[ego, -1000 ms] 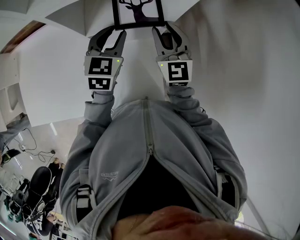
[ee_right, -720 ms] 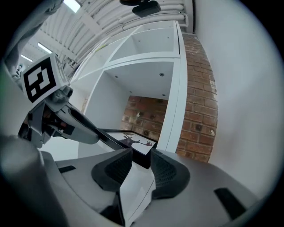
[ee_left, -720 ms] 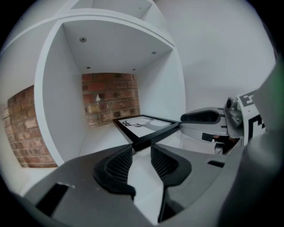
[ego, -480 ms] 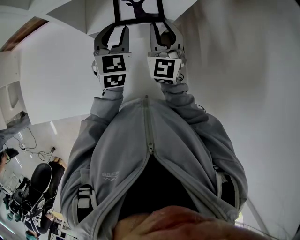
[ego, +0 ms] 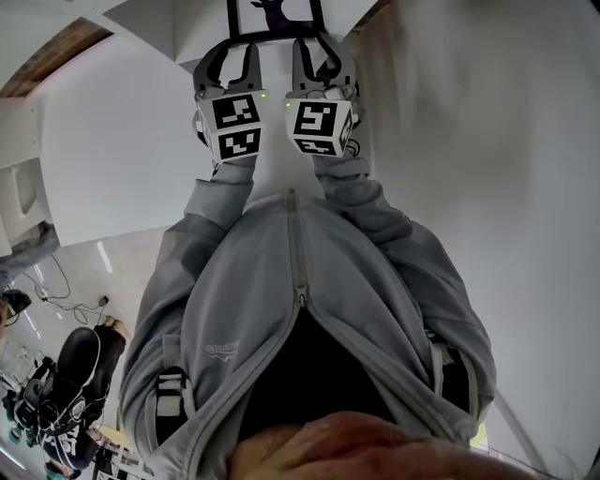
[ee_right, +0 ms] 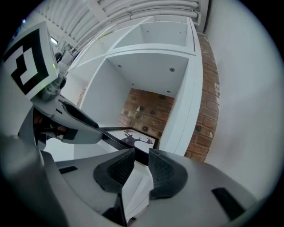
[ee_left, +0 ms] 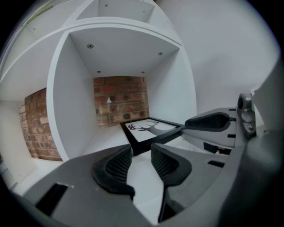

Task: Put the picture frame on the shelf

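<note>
The picture frame [ee_left: 148, 131] lies flat inside the shelf [ee_left: 75, 102] cubby, at twelve o'clock from both grippers. The left gripper [ee_left: 140, 153] has its fingers spread and empty. The right gripper [ee_right: 141, 156] fingers have just been narrowing on nothing, so the frame looks released.

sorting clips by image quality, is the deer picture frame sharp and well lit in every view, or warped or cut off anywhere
Head view: strong fisheye; the black-framed deer picture is cut off at the top edge. Left gripper view: sharp, evenly lit, no glare, black vignette corners. Right gripper view: small, partly hidden behind soft-looking near jaws.
</note>
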### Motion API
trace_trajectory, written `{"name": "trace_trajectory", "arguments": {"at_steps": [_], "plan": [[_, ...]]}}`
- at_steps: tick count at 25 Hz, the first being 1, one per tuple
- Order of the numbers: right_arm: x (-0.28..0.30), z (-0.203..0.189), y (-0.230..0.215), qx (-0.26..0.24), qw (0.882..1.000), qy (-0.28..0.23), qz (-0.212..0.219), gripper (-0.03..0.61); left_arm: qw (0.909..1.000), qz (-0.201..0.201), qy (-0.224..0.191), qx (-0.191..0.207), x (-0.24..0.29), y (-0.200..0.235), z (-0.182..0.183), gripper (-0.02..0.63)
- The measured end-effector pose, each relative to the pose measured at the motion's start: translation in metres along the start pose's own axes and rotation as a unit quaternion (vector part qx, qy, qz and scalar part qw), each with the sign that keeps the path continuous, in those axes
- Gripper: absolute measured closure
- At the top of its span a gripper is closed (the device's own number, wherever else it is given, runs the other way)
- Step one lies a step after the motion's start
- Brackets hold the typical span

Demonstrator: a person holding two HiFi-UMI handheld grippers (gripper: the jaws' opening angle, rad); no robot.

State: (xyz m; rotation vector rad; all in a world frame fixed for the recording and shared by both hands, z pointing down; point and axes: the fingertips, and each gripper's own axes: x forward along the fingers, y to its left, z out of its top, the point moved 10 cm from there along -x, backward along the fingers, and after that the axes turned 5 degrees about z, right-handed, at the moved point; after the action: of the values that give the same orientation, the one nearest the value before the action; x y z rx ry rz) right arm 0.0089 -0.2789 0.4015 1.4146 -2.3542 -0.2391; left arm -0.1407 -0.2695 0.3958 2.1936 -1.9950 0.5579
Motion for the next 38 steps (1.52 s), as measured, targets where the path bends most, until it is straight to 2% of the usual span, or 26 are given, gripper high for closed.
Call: {"name": "trace_trajectory", "arguments": {"at_steps": [4,7,8,10,13,19,29,38], "plan": [[-0.015,0.017,-0.004,0.018,1.000,-0.010,0.014,0.468,0.9995,0.004,-0.012,-0.029,-0.014,0.004,0.011,0.477],[-0.035,0.028,-0.005,0.033,0.998,-0.038,0.023,0.473,0.9975,-0.003,-0.056,-0.043,-0.037,0.002,0.022,0.477],[-0.042,0.031,-0.006,0.040,0.998,-0.049,0.024,0.483,0.9964,-0.006,-0.074,-0.042,-0.045,0.000,0.028,0.489],[-0.056,0.042,-0.009,0.055,0.996,-0.068,0.024,0.503,0.9937,-0.012,-0.104,-0.041,-0.063,-0.003,0.039,0.561],[-0.078,0.060,-0.016,0.077,0.993,-0.088,0.023,0.528,0.9903,-0.027,-0.127,-0.049,-0.087,-0.007,0.054,0.599],[-0.120,0.078,-0.028,0.111,0.988,-0.106,0.024,0.549,0.9868,-0.049,-0.140,-0.066,-0.127,-0.015,0.060,0.606],[-0.206,0.106,-0.033,0.089,0.987,-0.134,0.019,0.551,0.9819,-0.049,-0.172,-0.061,-0.210,-0.025,0.086,0.606],[-0.225,0.098,-0.027,0.096,0.986,-0.128,0.036,0.551,0.9834,-0.052,-0.163,-0.059,-0.225,-0.035,0.076,0.607]]}}
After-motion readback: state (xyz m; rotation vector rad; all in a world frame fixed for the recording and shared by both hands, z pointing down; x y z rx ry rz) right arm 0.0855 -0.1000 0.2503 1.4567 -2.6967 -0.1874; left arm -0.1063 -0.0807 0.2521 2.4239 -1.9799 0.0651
